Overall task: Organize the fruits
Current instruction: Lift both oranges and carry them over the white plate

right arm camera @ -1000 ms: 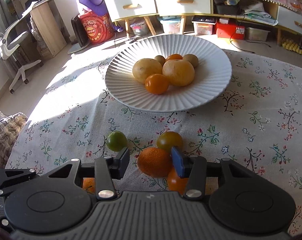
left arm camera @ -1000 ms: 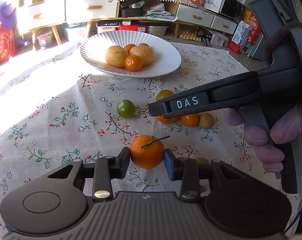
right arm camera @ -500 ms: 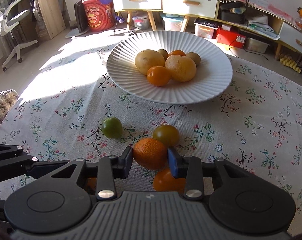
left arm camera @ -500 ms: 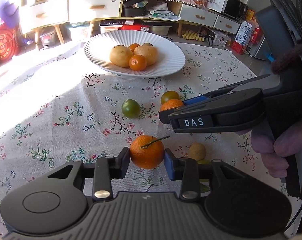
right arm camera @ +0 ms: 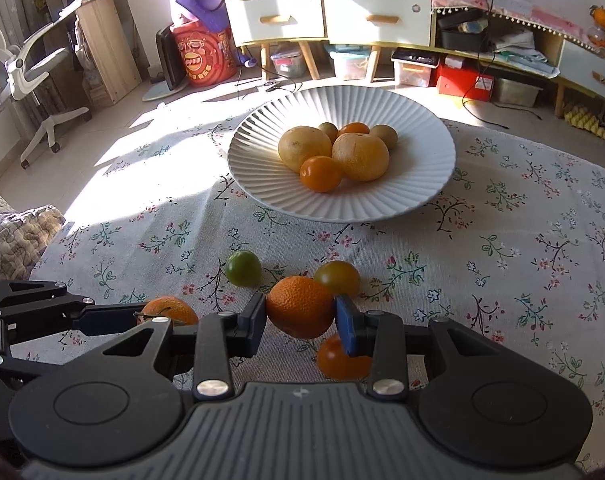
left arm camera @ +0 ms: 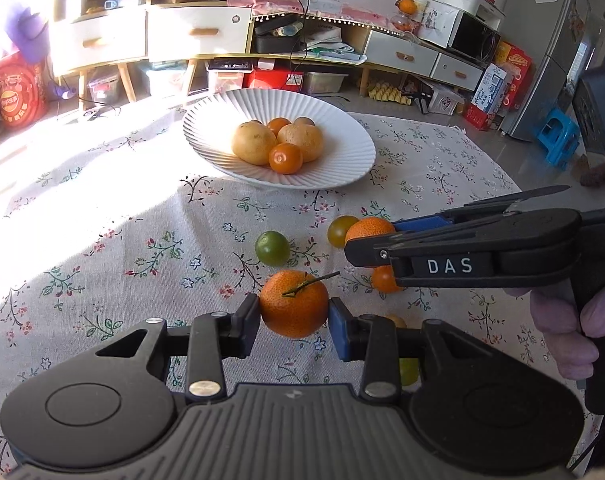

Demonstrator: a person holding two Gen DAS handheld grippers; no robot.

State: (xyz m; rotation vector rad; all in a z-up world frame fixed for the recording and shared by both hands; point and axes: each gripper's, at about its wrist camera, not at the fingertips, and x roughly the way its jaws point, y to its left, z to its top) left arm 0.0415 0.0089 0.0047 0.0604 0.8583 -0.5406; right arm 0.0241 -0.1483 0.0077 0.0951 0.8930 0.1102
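My left gripper (left arm camera: 294, 314) is shut on an orange mandarin with a stem (left arm camera: 293, 303), held above the floral tablecloth. My right gripper (right arm camera: 300, 314) is shut on another orange mandarin (right arm camera: 300, 306); it shows from the side in the left wrist view (left arm camera: 368, 229). A white ribbed plate (right arm camera: 422, 184) at the back holds two yellow fruits, small orange fruits and small brown ones. A green tomato (right arm camera: 243, 268), an olive tomato (right arm camera: 337, 278) and an orange tomato (right arm camera: 338, 358) lie on the cloth below the grippers.
A yellow-green fruit (left arm camera: 408, 372) lies partly hidden behind my left gripper's right finger. Low cabinets and storage boxes (right arm camera: 462, 80) stand behind the table. An office chair (right arm camera: 26, 76) is at far left. The table's edge runs behind the plate.
Both grippers have risen with their mandarins and drawn back from the cloth. The right gripper lifted its mandarin off the cluster of tomatoes.
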